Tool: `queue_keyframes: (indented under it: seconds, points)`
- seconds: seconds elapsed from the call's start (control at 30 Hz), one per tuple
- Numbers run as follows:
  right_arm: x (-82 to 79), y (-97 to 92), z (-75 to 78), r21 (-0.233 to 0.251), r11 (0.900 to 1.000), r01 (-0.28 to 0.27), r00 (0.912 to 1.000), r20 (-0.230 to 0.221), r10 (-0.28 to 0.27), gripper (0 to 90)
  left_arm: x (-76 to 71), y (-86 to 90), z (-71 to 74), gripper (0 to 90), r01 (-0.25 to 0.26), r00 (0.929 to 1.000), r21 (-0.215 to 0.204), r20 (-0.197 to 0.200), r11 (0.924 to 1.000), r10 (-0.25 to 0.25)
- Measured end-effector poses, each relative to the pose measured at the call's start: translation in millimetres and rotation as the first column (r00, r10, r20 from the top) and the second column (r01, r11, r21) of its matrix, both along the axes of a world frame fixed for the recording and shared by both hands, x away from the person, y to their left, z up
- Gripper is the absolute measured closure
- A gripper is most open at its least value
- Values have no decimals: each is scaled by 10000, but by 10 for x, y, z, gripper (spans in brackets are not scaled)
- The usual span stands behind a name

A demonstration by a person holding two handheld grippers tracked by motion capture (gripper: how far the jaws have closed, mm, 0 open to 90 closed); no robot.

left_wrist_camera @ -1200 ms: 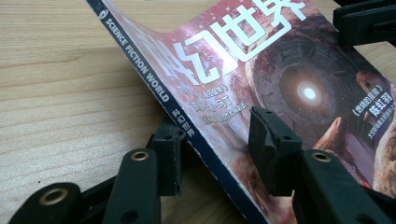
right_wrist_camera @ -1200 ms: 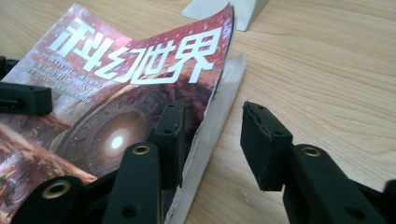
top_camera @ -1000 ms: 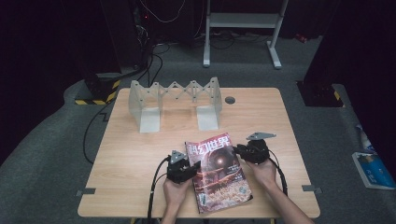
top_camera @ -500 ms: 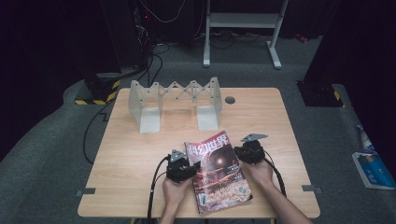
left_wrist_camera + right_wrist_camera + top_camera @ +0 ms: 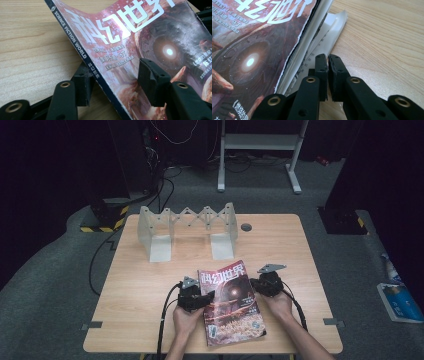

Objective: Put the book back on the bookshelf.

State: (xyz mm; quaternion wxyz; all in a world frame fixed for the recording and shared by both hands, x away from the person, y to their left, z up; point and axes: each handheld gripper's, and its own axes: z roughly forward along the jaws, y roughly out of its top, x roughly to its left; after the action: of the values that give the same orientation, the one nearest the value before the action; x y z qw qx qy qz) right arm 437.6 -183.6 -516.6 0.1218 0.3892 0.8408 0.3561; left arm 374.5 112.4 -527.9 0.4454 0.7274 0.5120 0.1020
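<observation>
Magazine point(image 5: 231, 302) lying cover-up at near-centre of table point(image 5: 145, 290), tilted, w/ a gripper at each long edge.

Far left, high view: black cable point(image 5: 164, 320) trailing off near edge. Behind it, folding rack point(image 5: 187, 227) standing at table's far-left part, well apart from magazine.

L gripper point(image 5: 206, 299), held in left hand point(image 5: 186, 319), sitting at magazine's spine side. L gripper view: jaws standing apart and straddling spine point(image 5: 82, 53), one finger point(image 5: 83, 83) below and outside spine, other point(image 5: 150, 80) over cover; spine edge riding raised off wood. Jaws have just been opening; magazine is between them, pads not pressing on it, so fingers released.

Centre: cover showing large white characters and a glowing disc; spine reading "SCIENCE FICTION WORLD".

R gripper point(image 5: 254, 285), held in right hand point(image 5: 277, 304), sitting at magazine's open-page edge, grey plate point(image 5: 271, 268) on top. R gripper view point(image 5: 327, 61): jaws have just been closing and are meeting nearly flush, fingers clenched at lower page edges point(image 5: 322, 42), which are fanning out beside cover; whether a sheet is nipped between pads can't be told.

Far right, beyond rack: small dark disc point(image 5: 246, 226) set in tabletop.
</observation>
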Motion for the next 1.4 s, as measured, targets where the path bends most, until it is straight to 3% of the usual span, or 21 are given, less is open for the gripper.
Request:
queue_keyframes:
  seconds: [0.17, 0.3, 0.57, 0.8, 0.97, 1.03, 1.23, 1.4]
  points:
    - [-9, 17, -4, -35, 9999, -117, 9999, 77, 117, 878, 38, 1, -22, 424, 49, 10000, -436, 16, 9990, -48]
    - [-18, 36, -9, -30, 9997, -234, 9996, 129, 234, 892, 77, -31, 2, 397, 376, 9993, -42, 4, 9993, -376]
    - [-47, 125, -25, -27, 9975, -700, 9971, 314, 700, 897, 128, -71, -16, 378, 654, 9978, -496, -73, 9966, -658]
    - [-52, 194, -34, 209, 9961, -862, 9961, 182, 858, 897, 147, -78, -14, 364, 685, 9973, -722, -216, 9950, -703]
    - [-59, 241, -37, 158, 9956, -928, 9954, 273, 924, 897, 185, -103, 43, 375, 865, 9943, -270, -602, 9959, -879]
    - [-58, 239, -38, 183, 9953, -952, 9952, 259, 947, 897, 196, -108, 56, 391, 876, 9934, -195, -721, 9960, -888]
    - [-53, 233, -37, 269, 9950, -959, 9953, 188, 954, 884, 206, -70, 73, 550, 652, 9894, -391, -1278, 9971, -697]
    - [-48, 199, -35, 355, 9956, -865, 9962, 127, 861, 790, 200, -49, 108, 650, 422, 9888, -551, -1410, 9976, -496]
